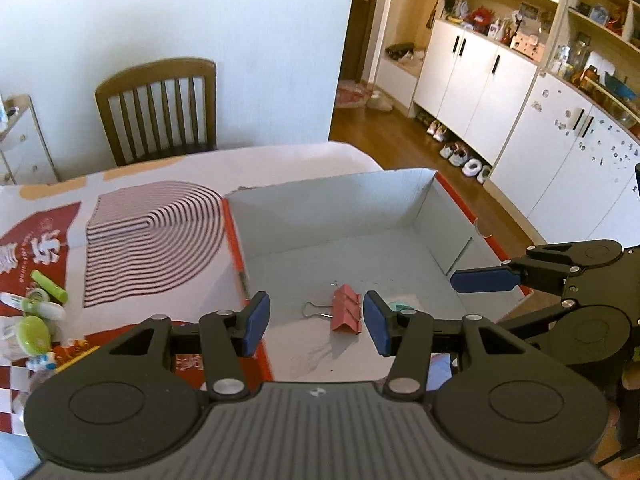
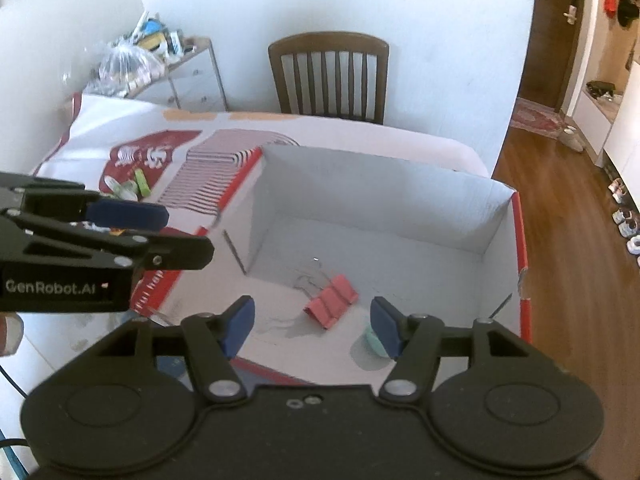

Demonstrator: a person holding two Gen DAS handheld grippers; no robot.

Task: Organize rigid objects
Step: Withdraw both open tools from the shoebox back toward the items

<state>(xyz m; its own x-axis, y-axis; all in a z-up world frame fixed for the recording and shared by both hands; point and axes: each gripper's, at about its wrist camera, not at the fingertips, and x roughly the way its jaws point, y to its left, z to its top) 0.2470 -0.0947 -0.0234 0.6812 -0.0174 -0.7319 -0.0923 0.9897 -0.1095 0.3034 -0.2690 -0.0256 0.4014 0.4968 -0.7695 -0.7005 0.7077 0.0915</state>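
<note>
A stack of red binder clips (image 1: 347,312) with wire handles lies on the floor of a grey-lined cardboard box (image 1: 332,182) with red outer sides. My left gripper (image 1: 316,325) hovers open above the box's near-left part, nothing between its blue pads. In the right wrist view the clips (image 2: 331,300) lie below my open right gripper (image 2: 311,329), which holds nothing. A small teal object (image 2: 373,342) sits in the box (image 2: 380,160), partly hidden behind the right fingertip. Each gripper shows in the other's view by one blue pad (image 1: 484,280) (image 2: 128,216).
Loose items lie on the patterned tablecloth left of the box: a green tube (image 1: 49,286), small rolls and bottles (image 1: 34,332). A wooden chair (image 1: 158,108) stands behind the table. The table's right edge drops to a wood floor (image 1: 400,140) with white cabinets (image 1: 480,80).
</note>
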